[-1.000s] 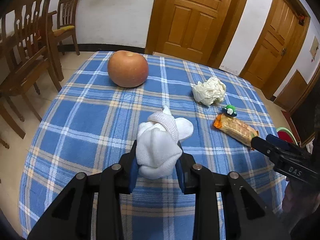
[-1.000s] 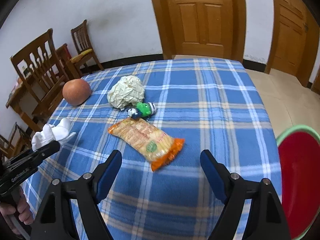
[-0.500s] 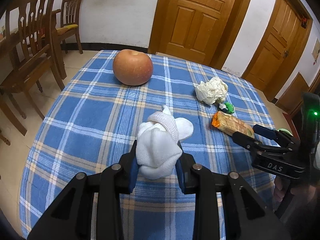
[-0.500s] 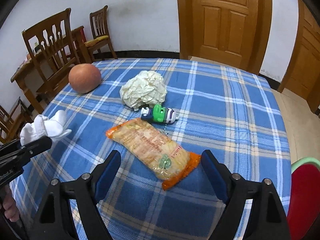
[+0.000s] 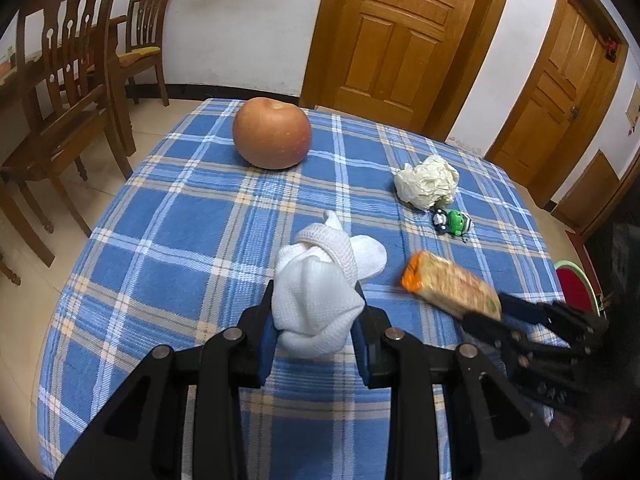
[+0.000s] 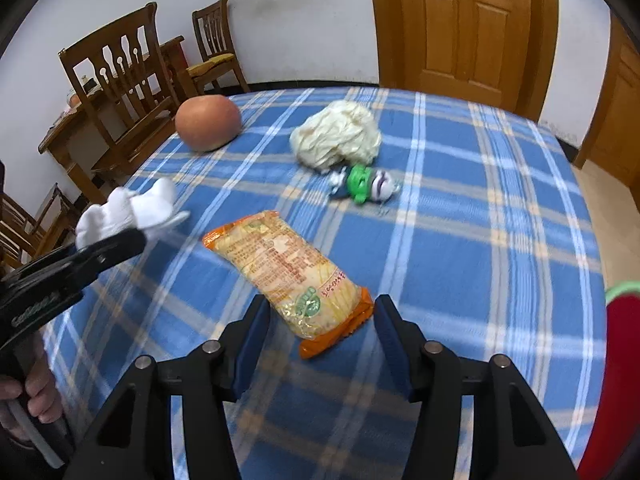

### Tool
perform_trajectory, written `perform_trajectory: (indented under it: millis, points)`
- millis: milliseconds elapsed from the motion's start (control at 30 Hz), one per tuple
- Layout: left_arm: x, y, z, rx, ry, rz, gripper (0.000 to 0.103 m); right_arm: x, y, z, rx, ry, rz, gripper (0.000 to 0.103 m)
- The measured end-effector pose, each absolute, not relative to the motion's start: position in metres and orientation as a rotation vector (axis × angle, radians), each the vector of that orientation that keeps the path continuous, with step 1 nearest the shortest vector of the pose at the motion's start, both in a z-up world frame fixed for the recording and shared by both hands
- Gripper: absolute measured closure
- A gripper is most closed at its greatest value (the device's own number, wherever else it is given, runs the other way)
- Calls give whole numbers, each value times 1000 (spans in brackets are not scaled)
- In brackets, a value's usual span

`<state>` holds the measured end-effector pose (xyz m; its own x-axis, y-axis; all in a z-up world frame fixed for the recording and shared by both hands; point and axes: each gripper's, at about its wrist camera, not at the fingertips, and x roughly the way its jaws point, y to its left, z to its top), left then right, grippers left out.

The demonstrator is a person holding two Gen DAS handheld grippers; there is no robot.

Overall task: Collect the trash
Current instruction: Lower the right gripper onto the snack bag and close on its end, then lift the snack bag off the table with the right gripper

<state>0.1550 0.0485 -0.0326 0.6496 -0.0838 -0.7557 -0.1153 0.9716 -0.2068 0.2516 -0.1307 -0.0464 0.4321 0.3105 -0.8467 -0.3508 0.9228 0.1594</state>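
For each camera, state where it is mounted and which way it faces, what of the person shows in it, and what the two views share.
Left wrist: sits on the left gripper, looking down along its fingers at the white sock clamped between them; no hand clearly shows.
Right wrist: sits on the right gripper, whose jaws are closing around the snack packet without pressing it; the person's hand shows.
Shared: plaid tablecloth, apple, crumpled paper, green toy, sock, packet.

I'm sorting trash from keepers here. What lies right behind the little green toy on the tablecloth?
Right behind the green toy sits a crumpled paper wad, apparently touching it. Farther behind is only bare plaid tablecloth. Whatever lies under the wad is covered.
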Motion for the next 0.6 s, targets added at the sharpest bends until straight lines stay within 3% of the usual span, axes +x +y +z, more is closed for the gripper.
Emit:
perform_trajectory:
  millis: [267,600]
  points:
    - [149,52,-32,-254,860,14,71,222,-138,-42,23,1043,301,53]
    - [142,46,-32,-260,861,-10,71,182,-150,-38,100,1064,256,50]
